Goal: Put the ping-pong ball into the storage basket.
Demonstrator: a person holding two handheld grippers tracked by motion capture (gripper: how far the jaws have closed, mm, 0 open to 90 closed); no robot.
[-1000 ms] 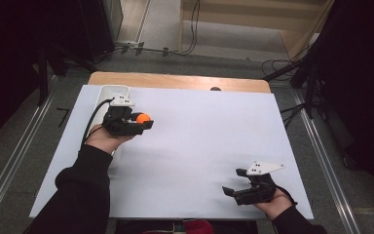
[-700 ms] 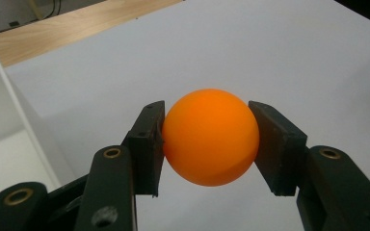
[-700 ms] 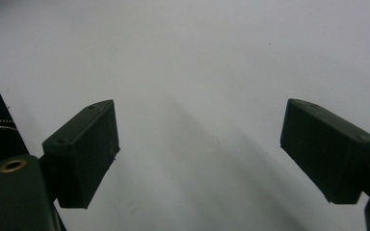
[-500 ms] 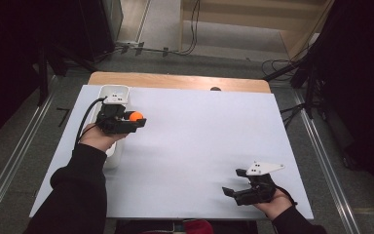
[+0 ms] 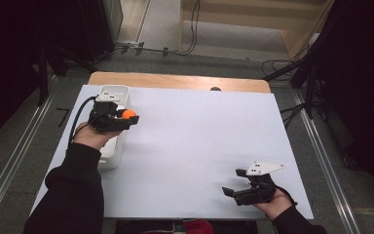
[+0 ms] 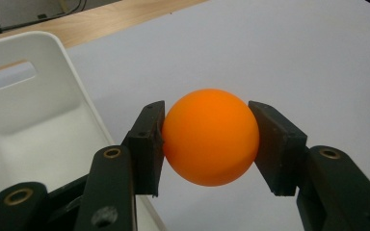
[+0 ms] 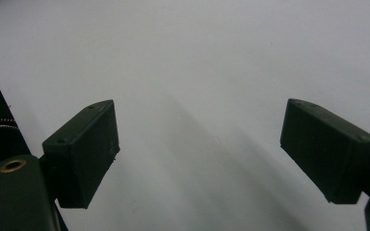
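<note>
Now carried toward 9 o'clock: orange ball (image 6: 210, 136) clamped in left gripper (image 5: 126, 118), beside white bin (image 5: 113, 146).
Nearly over it; right gripper (image 7: 200, 154) idle, wide open, empty.

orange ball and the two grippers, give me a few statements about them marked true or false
1. The left gripper is shut on the orange ball. True.
2. The ball lies inside the white bin. False: it is held in the jaws, beside the bin's rim.
3. The right gripper holds a second ball. False: its jaws stand open with nothing between them.
4. The right gripper sits near the table's near right corner in the high view. True.
5. The white bin stands at the table's left edge. True.
</note>
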